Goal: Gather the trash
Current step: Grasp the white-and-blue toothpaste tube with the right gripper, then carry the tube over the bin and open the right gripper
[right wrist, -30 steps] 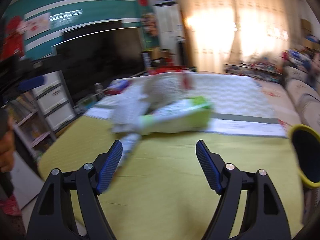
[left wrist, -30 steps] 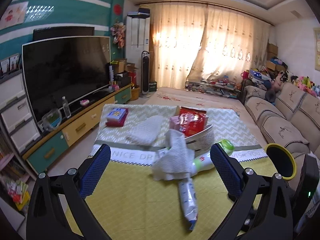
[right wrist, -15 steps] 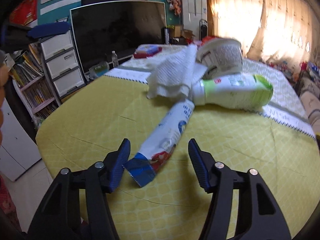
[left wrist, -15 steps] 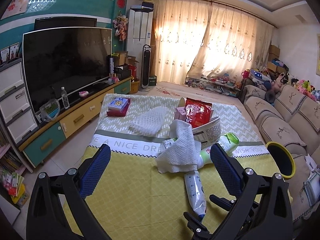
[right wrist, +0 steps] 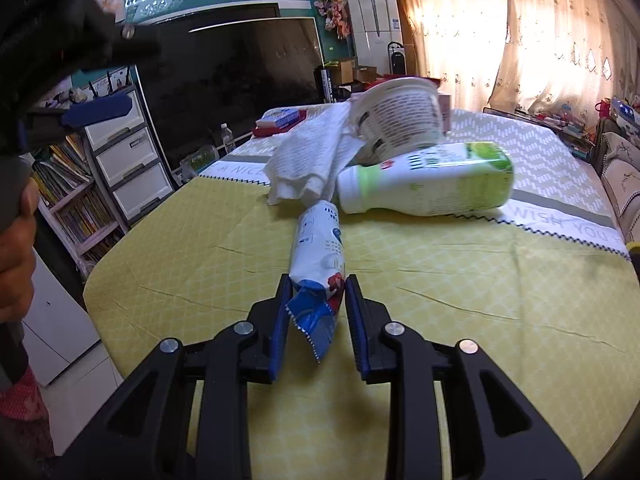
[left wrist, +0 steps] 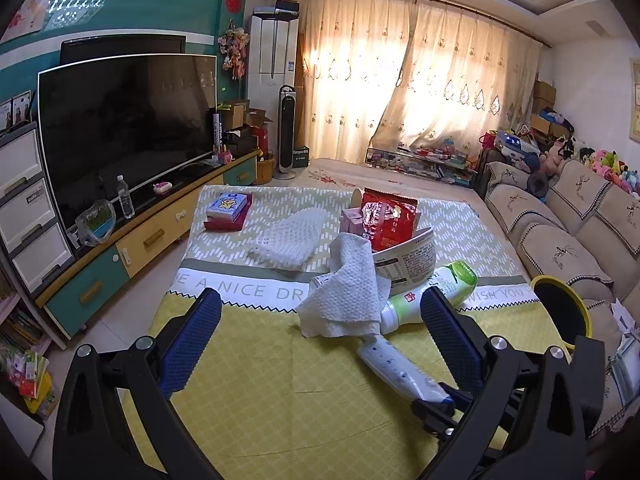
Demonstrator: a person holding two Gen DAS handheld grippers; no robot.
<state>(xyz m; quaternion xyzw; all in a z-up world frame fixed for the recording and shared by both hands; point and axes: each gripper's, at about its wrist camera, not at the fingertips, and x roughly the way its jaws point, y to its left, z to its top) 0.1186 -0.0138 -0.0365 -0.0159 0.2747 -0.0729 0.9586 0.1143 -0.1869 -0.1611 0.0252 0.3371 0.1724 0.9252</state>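
Now right claw (right wrist: 315,300) clamped around wrapper (right wrist: 318,248) tail, left claw (left wrist: 318,344) spread wide above table (left wrist: 260,380)

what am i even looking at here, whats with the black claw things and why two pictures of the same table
There is no robot here: a person holds a pair of black hand-held tongs with blue pads in each hand, and each pair carries a wide-angle camera looking forward along its fingers. That gives two pictures of one table covered in a yellow patterned cloth.

The left tongs are open and hold nothing, high above the table. The right tongs are low, closed on the crimped end of a long white and blue snack wrapper.

Beyond it lie a white and green plastic bottle on its side, a crumpled white paper towel and a tipped white paper bowl. A yellow-rimmed black bin stands at the table's right edge.
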